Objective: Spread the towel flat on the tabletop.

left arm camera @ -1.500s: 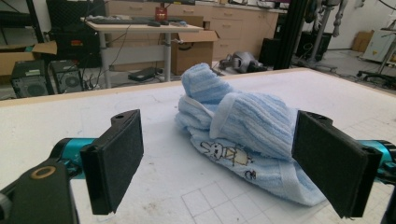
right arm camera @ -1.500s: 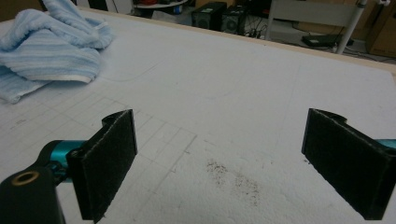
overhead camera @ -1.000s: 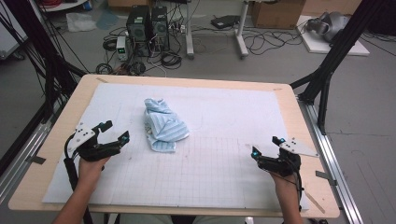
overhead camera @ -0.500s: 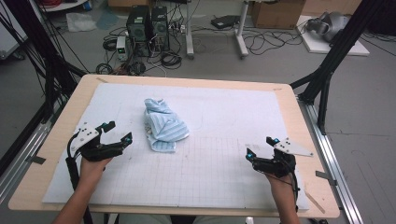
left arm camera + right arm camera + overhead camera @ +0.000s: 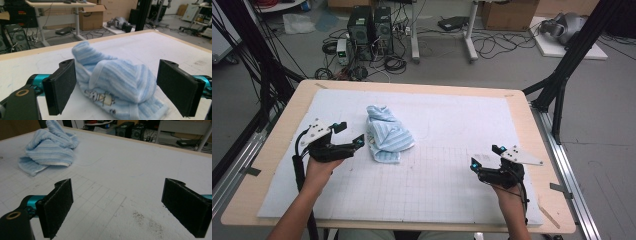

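Nearest the person, on the white gridded mat [image 5: 437,185], the right gripper [image 5: 486,156] hovered with its 2 black jaws spread wide, holding nothing. Farther up on the other side, the left gripper [image 5: 349,135] also stood released, its jaws parted toward the crumpled pale-blue striped towel [image 5: 384,132] just beside it, seemingly not touching. That towel lay left of the mat's middle, a small cartoon print [image 5: 102,97] on its hem. Beyond the wooden table [image 5: 532,125], computer towers [image 5: 369,22] and cables sat on the floor.

We see the towel's [image 5: 117,85] near edge cut off at the frame bottom, its small printed figure [image 5: 101,97] too blurred to identify.
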Available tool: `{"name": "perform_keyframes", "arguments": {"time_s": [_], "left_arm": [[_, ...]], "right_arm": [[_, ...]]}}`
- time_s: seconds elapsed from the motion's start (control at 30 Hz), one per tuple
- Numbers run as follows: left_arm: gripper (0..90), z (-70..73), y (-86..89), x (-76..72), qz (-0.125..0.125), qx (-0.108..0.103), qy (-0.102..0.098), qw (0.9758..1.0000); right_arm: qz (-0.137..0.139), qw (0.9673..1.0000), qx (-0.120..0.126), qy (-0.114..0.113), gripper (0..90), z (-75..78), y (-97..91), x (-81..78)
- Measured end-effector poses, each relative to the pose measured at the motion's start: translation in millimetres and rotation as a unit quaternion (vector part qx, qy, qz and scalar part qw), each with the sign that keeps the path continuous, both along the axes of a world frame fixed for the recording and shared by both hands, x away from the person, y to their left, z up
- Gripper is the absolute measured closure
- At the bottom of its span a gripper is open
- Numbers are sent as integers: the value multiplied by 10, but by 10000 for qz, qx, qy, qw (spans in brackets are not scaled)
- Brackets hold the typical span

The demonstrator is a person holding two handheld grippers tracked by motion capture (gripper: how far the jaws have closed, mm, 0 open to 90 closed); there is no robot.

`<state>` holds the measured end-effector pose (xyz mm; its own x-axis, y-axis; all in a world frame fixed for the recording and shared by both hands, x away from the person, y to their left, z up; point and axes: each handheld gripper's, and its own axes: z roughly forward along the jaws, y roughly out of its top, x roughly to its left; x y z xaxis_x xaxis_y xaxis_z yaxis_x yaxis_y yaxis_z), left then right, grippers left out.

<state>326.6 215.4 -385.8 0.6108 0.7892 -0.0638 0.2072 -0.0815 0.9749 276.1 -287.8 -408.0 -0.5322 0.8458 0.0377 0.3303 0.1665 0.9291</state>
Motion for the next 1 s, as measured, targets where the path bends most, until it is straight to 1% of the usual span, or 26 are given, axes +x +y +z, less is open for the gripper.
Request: {"name": "perform_keyframes", "arguments": {"time_s": [0.03,0.1,0.13,0.17,0.27,0.3,0.33,0.37,0.4,0.43,0.47,0.5,0.53,0.57,0.6,0.63,0.67,0.7,0.77,0.8,0.83,0.87,0.9,0.93,0.97,1.0], "left_arm": [[166,31,-35,35,-39,69,-7,10000],[167,60,-87,82,-71,104,34,9999],[167,78,-164,152,-120,254,104,9996],[168,78,-164,152,-120,254,104,9996],[172,40,-300,246,-190,486,265,9983],[172,-10,-378,315,-146,653,391,9970],[172,-10,-378,315,-146,653,391,9970],[172,-38,-406,353,-98,697,460,9965],[172,-97,-453,438,-24,814,624,9947],[172,-97,-453,438,-24,814,624,9947],[174,-170,-497,518,96,932,801,9924],[180,-170,-497,518,96,932,801,9924],[185,-239,-535,582,167,1075,958,9894],[187,-239,-535,582,167,1075,958,9894],[187,-302,-573,626,170,1138,1063,9876],[199,-302,-573,626,170,1138,1063,9876],[235,-353,-600,653,174,1197,1143,9861],[297,-353,-600,653,174,1197,1143,9861],[517,-391,-591,663,-28,1373,1224,9829],[606,-394,-588,656,-78,1438,1211,9821],[689,-394,-588,656,-78,1438,1211,9821],[734,-380,-573,630,-146,1417,1132,9833],[754,-359,-558,617,-192,1347,1125,9843],[767,-359,-558,617,-192,1347,1125,9843],[771,-335,-547,601,-253,1243,1109,9857],[772,-274,-545,552,-349,1064,1027,9884]], "right_arm": [[4,10000,-3,23,94,1,9,-2],[33,10000,-31,26,94,-5,17,8],[28,10000,-34,22,94,-9,20,14],[26,10000,-29,39,93,-12,22,18],[54,10000,-30,56,94,-17,21,26],[43,10000,-26,60,94,-19,18,27],[43,10000,-26,60,94,-19,18,27],[35,10000,-9,78,94,-26,8,33],[31,9999,-9,100,94,-31,4,35],[37,9999,-4,99,94,-35,3,40],[50,9999,-17,94,94,-37,2,43],[49,9999,-5,123,94,-37,6,39],[61,9999,-16,104,94,-36,7,41],[62,9999,-12,119,94,-35,13,39],[60,9999,-6,129,94,-36,15,39],[62,9999,-16,133,94,-37,14,42],[64,9999,-20,134,94,-40,14,44],[61,9999,-10,160,94,-42,16,43],[62,9998,-8,174,94,-49,14,44],[61,9998,-8,175,94,-51,13,44],[58,9998,2,189,94,-51,12,43],[58,9998,-10,168,94,-53,7,46],[52,9998,-10,178,94,-55,3,45],[48,9998,-1,179,94,-56,-1,46],[34,9998,10,193,94,-58,-3,46],[36,9998,20,198,94,-62,-4,48]]}}
